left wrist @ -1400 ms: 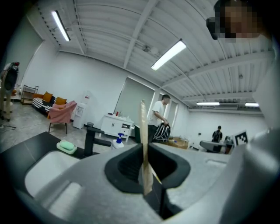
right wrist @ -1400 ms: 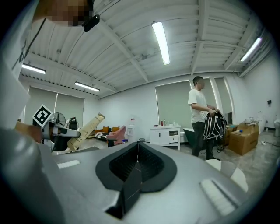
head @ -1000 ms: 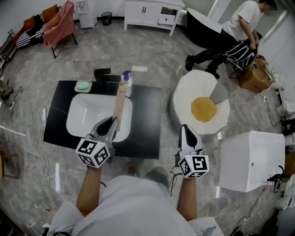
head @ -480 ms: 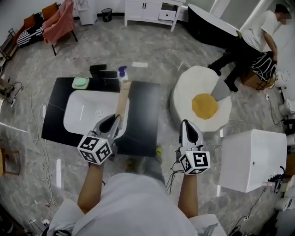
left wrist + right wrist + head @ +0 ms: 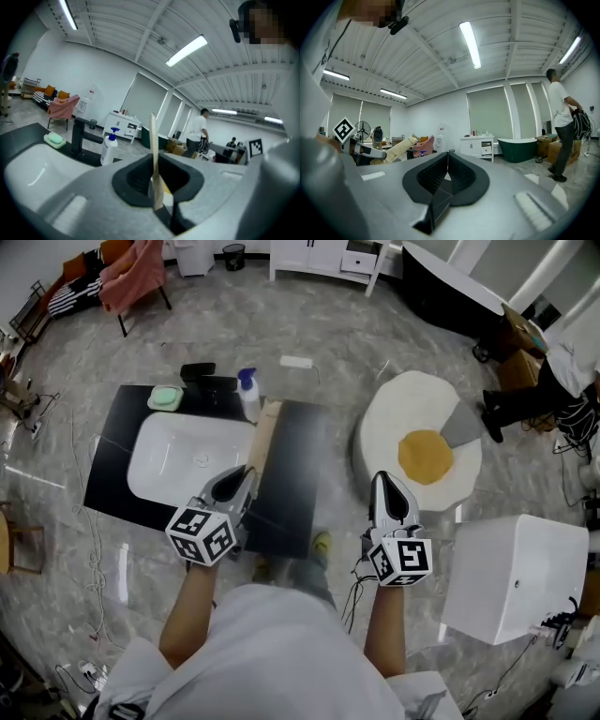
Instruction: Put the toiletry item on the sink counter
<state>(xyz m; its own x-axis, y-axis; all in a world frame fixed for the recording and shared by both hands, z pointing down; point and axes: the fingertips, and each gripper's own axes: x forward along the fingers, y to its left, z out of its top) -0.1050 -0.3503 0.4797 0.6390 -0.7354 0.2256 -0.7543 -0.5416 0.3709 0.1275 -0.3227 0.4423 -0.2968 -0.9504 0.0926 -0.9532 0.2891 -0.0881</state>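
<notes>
- Marble floor surrounds a black table (image 5: pixel 291 474) with a white basin (image 5: pixel 178 460); bare top lies right of it.
- Left hand-held gripper (image 5: pixel 246 476) is clamped on a long tan toiletry item (image 5: pixel 263 432), which points along the basin's right rim toward a pump bottle (image 5: pixel 248 396).
- Right hand-held gripper (image 5: pixel 384 486) has its jaws together, empty, beyond the table's right edge.

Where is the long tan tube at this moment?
In the head view, the tan tube is left of centre, clamped in the left tool; its far end points at the spray bottle beside the basin.

No text, label or number is legible in any view
</notes>
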